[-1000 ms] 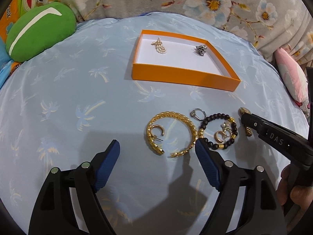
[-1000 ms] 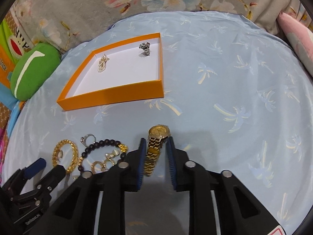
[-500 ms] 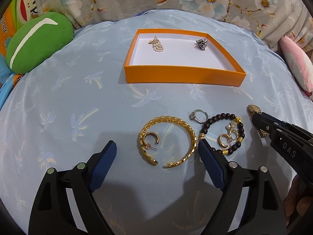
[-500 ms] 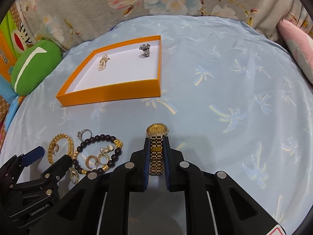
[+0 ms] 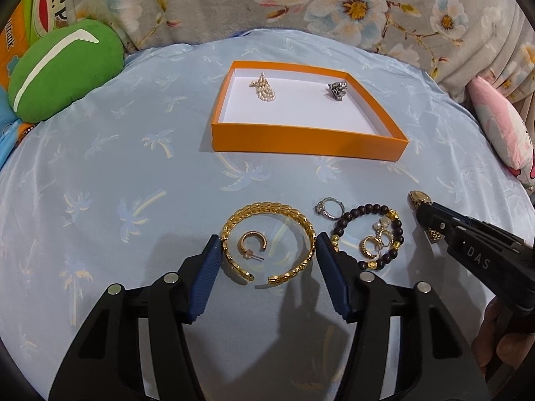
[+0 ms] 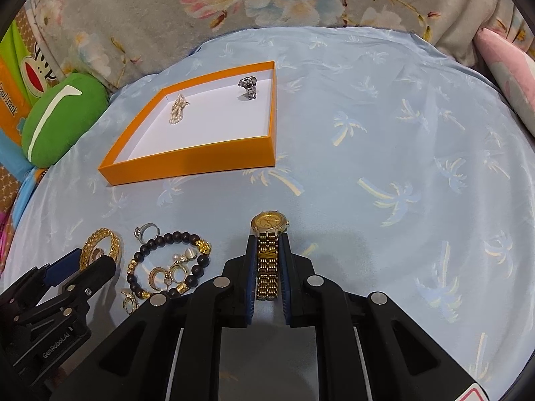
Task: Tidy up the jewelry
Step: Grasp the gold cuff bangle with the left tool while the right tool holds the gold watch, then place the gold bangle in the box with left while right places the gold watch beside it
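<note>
- Left wrist view: orange tray [image 5: 301, 140] sits toward the bed's far edge.
- Left claw [image 5: 267, 250] is closing, gold bangle [image 5: 267, 244] between its pads, unclamped.
- Right claw [image 6: 267, 260] is clamped on gold watch [image 6: 267, 250].

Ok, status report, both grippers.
Left gripper closing around gold bangle, hoop earring inside it. Right gripper shut on gold watch. Path to orange box clear.
</note>
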{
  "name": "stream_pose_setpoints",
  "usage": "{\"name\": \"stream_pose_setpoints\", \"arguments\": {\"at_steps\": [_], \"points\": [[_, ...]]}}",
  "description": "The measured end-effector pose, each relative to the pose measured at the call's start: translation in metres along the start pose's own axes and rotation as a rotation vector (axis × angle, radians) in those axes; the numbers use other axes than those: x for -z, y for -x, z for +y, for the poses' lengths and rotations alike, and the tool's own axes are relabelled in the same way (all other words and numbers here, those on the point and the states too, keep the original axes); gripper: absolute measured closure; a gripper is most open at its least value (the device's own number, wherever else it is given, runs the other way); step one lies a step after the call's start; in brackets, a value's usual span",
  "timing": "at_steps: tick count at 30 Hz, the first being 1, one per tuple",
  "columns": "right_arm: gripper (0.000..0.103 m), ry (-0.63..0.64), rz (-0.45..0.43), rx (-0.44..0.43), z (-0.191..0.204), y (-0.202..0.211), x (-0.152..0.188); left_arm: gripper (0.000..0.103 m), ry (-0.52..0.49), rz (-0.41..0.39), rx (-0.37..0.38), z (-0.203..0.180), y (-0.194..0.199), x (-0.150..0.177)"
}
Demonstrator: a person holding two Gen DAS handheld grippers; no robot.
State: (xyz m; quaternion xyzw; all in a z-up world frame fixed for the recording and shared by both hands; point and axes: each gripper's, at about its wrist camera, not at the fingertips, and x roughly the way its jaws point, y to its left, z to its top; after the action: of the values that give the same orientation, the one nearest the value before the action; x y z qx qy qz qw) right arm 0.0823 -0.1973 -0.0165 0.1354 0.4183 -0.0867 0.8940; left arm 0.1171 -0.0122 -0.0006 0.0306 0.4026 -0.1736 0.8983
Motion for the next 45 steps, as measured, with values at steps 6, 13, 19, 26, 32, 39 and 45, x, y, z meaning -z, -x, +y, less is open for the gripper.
{"name": "stream_pose_setpoints", "arguments": {"at_steps": [6,13,19,26,32,39,45], "points": [[0.092,-0.001,-0.021,-0.012,0.000,0.004,0.000,0.047,0.004,-0.017,0.005,0.000,0.005,-0.002],[0.092,-0.004,-0.039,-0.031,0.002,0.011,-0.002,0.047,0.018,-0.038,0.014,0.003,0.014,-0.008],[0.092,-0.009,-0.055,-0.068,0.000,0.023,-0.018,0.047,0.007,-0.051,0.015,0.004,0.018,-0.024],[0.092,0.035,-0.133,-0.084,0.007,0.026,-0.066,0.047,-0.011,-0.087,0.009,0.006,0.013,-0.066],[0.092,0.040,-0.171,-0.111,0.013,0.002,-0.112,0.047,-0.028,-0.127,-0.013,0.002,-0.010,-0.113],[0.092,0.050,-0.148,-0.141,0.018,-0.043,-0.142,0.047,-0.013,-0.121,-0.017,0.000,-0.055,-0.150],[0.092,0.075,-0.081,-0.130,0.022,-0.081,-0.142,0.047,0.018,-0.038,-0.017,0.007,-0.098,-0.152]]}}
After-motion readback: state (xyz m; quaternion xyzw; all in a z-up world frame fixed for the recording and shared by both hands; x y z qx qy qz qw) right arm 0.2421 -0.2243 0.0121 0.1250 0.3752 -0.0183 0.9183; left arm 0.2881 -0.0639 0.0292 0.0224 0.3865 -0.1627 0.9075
